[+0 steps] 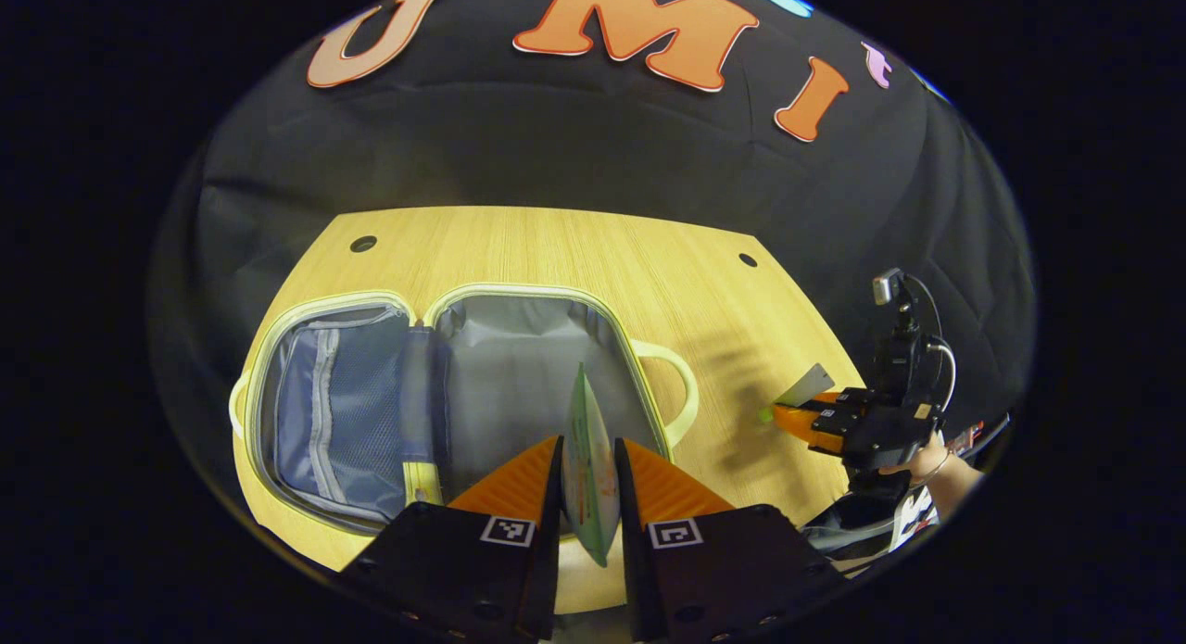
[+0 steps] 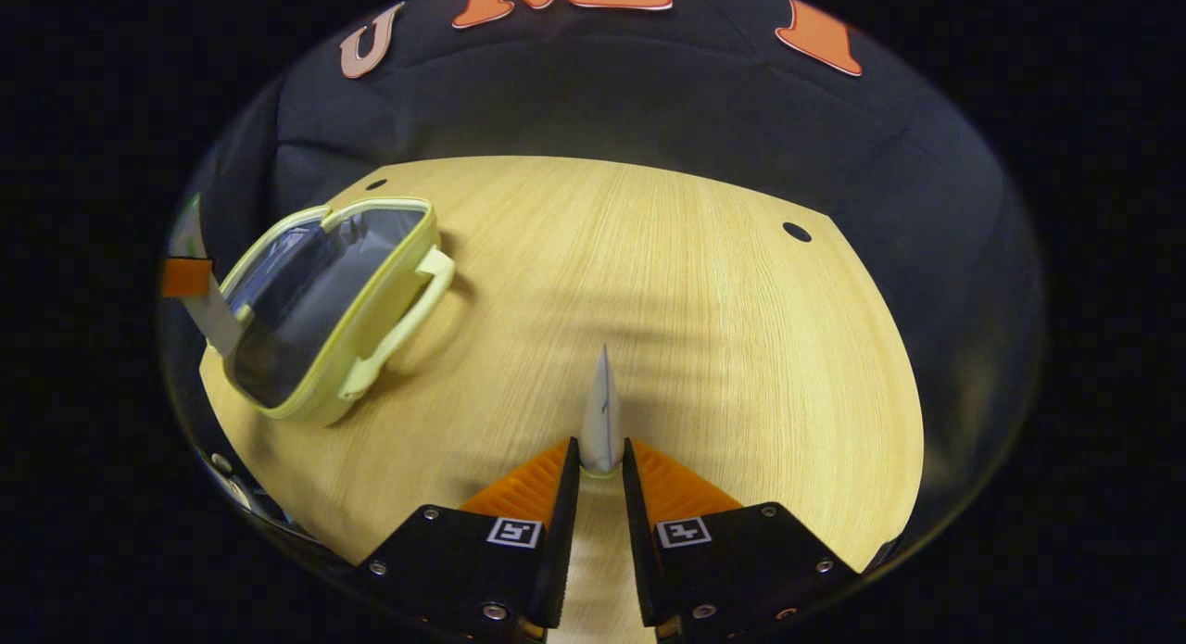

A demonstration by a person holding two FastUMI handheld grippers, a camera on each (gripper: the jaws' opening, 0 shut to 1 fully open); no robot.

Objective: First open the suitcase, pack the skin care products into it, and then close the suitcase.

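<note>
Booth interior: wooden table against black cloth wall. Item one, suitcase: small, pale-yellow trim, lying open and flat on the table, mesh-pocket half to the left, plain grey-lined half to the right, handle on its right side; also seen in the right gripper view at far left, well apart from that gripper. Item two, green sachet: flat skin care pack held upright and edge-on, both orange fingers of the left gripper pressed against its faces, poised over the near edge of the grey-lined half. Item three, pale flat sachet: likewise pinched edge-on between the fingers of the right gripper, above bare table; the same gripper appears in the left gripper view to the right of the suitcase, a hand behind it. Risk, as judged: either thin pack could slip or twist in so narrow a pinch, and the green one, if let go too near the rim, might land on the zip edge and later foul the closing. Unclear: a yellow object in the suitcase near the hinge cannot be identified; sachet printing illegible; the suitcase's near rim is cut off behind the left gripper's fingers.
</note>
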